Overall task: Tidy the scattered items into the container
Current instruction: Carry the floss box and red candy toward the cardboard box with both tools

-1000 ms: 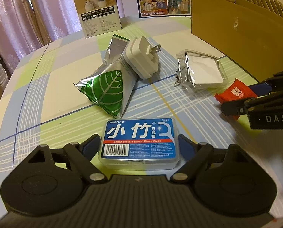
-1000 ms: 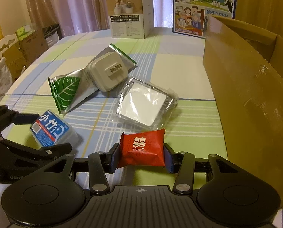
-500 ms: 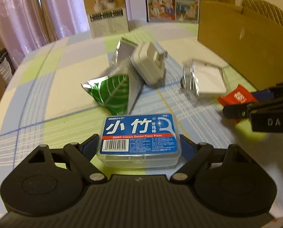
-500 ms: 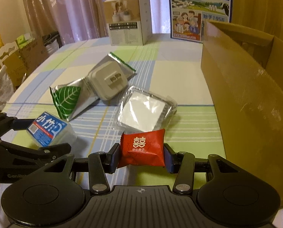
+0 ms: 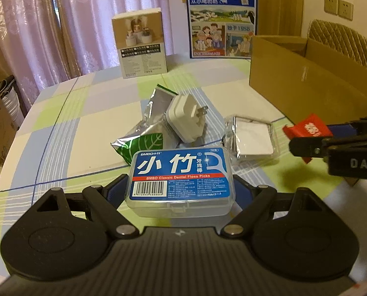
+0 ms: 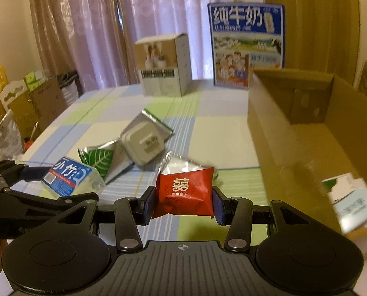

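A: Checked tablecloth [image 5: 60, 133] underneath, pink curtains behind. What are you holding?

B: Nearest first. I've got my left gripper [image 5: 179, 187] clamped on the floss pick box [image 5: 179, 172], pads on its two short ends, long axis crosswise between the fingers, label up. My right gripper [image 6: 183, 201] is pinching the red candy packet [image 6: 184, 193] by its side edges, print facing me, wider than tall, long axis across the jaws too.

A: Both off the table?

B: Looks so; each casts a shadow on the cloth below.

A: Where's the container?

B: Cardboard box [image 6: 262, 133], open top. From my right gripper it's at about 2 o'clock, near wall just beside the packet. From the left it's further off, around 1 o'clock. Right hand is nearer, I'd say it drops first.

A: Anything in it?

B: A pale carton [image 6: 351, 199] on the floor of it, blurred.

A: Left on the table?

B: Past my grippers, 12 o'clock: clear-wrapped white square [image 5: 253, 139], white plug adapter [image 5: 185, 118] lying on the foil leaf pouch [image 5: 144, 138], prongs pointing toward the box.
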The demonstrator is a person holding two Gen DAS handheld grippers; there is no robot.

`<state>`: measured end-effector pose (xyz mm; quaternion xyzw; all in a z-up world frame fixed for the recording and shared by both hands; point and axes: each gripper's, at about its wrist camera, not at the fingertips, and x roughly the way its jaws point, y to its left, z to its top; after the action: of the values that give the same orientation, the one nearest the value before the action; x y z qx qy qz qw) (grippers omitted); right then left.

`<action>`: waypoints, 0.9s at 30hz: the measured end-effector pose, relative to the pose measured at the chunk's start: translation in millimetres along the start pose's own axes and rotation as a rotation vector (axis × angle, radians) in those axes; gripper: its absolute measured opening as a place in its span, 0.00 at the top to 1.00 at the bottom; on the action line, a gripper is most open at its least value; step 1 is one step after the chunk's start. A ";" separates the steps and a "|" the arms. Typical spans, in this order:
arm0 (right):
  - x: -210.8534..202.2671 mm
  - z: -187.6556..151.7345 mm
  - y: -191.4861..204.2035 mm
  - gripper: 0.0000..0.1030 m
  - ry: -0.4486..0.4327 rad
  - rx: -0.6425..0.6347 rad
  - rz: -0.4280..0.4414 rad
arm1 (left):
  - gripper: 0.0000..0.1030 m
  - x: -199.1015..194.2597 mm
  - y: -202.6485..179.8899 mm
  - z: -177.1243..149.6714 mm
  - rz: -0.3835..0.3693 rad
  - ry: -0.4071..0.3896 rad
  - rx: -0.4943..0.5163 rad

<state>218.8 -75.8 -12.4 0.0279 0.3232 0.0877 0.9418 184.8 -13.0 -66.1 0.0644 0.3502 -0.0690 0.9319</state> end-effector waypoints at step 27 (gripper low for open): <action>-138.9 33.2 -73.2 0.57 -0.138 0.094 -0.119 | 0.18 -99.8 -111.6 53.2 -0.122 -0.054 0.026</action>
<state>142.1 -173.1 89.7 0.0590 0.2623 0.0142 0.9631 125.3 -123.2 31.6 0.0530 0.3270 -0.1317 0.9343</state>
